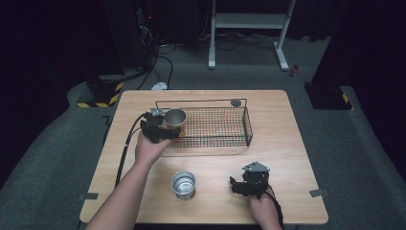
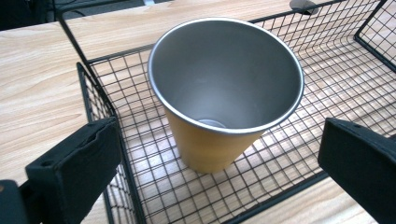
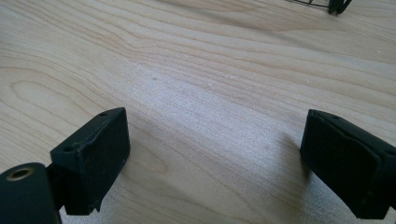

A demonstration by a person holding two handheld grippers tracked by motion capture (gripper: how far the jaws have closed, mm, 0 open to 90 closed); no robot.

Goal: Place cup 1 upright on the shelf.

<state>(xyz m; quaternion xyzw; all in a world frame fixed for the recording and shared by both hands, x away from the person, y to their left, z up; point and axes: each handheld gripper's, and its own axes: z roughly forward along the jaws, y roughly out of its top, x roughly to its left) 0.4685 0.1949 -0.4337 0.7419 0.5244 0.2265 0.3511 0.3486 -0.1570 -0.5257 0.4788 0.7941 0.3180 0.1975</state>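
A yellow cup [image 1: 174,118] with a steel inside stands upright in the left end of the black wire basket [image 1: 225,103]. My left gripper [image 1: 164,127] is at the basket's left front corner, open. In the left gripper view the cup [image 2: 219,140] stands between and just beyond the wide-apart jaws of the left gripper [image 2: 219,161], and neither jaw touches it. A silver cup [image 1: 184,184] stands upright on the table near the front edge. To its right, my right gripper [image 1: 237,186] rests low over bare wood. The right gripper [image 3: 212,154] is open with nothing between its jaws.
The basket [image 2: 112,116] takes up the middle of the wooden table [image 1: 277,158], and the rest of its floor is bare mesh. A small grey disc [image 1: 235,102] sits at its back rim. One basket corner [image 3: 337,4] shows far off in the right gripper view.
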